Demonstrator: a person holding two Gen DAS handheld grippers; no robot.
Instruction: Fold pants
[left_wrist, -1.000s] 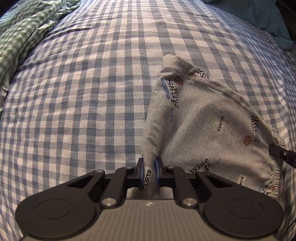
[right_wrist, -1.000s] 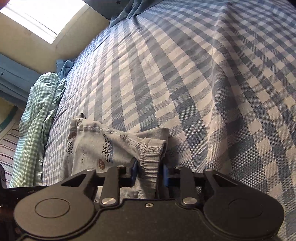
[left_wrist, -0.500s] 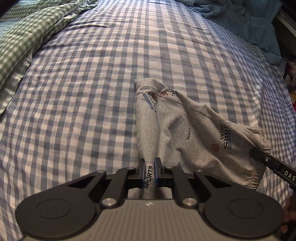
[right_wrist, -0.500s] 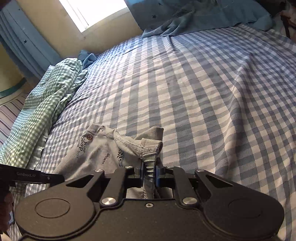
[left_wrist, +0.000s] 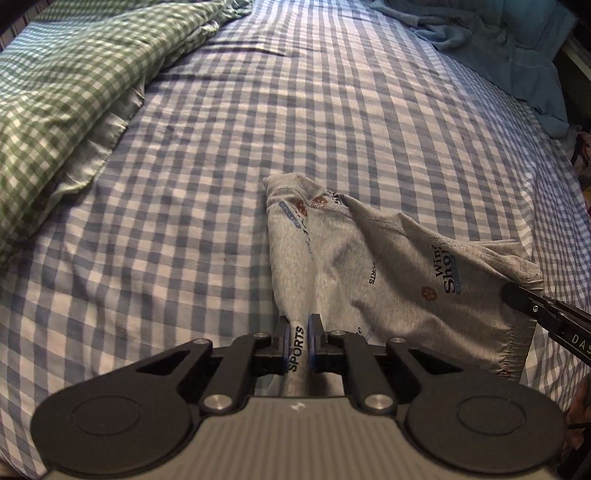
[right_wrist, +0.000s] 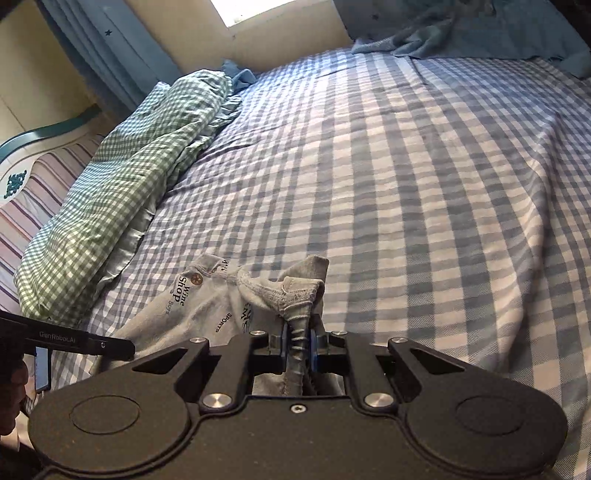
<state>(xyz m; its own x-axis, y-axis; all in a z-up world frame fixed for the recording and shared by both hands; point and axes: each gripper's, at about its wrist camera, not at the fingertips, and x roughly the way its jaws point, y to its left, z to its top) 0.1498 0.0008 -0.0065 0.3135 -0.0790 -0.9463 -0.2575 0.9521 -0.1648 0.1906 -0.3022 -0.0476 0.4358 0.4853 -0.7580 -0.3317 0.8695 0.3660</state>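
Grey printed pants (left_wrist: 369, 266) hang stretched between both grippers above the blue checked bed sheet (left_wrist: 192, 229), their far end resting on it. My left gripper (left_wrist: 297, 325) is shut on a fold of cloth printed "SPORTS". My right gripper (right_wrist: 298, 332) is shut on the gathered elastic waistband of the pants (right_wrist: 207, 306). In the left wrist view the right gripper's finger (left_wrist: 517, 295) shows at the cloth's right corner. The left gripper's finger (right_wrist: 118, 347) reaches in from the left edge of the right wrist view.
A green checked blanket (left_wrist: 66, 81) lies bunched along the left side of the bed (right_wrist: 443, 184). Blue clothes (left_wrist: 498, 48) are heaped at the far right corner. A curtain (right_wrist: 103, 48) and a striped mattress edge (right_wrist: 22, 214) lie beyond the blanket.
Both grippers have risen and drawn back with the pants, so more of the bed shows. The cloth is pulled longer and tauter between them. The right wrist has rolled.
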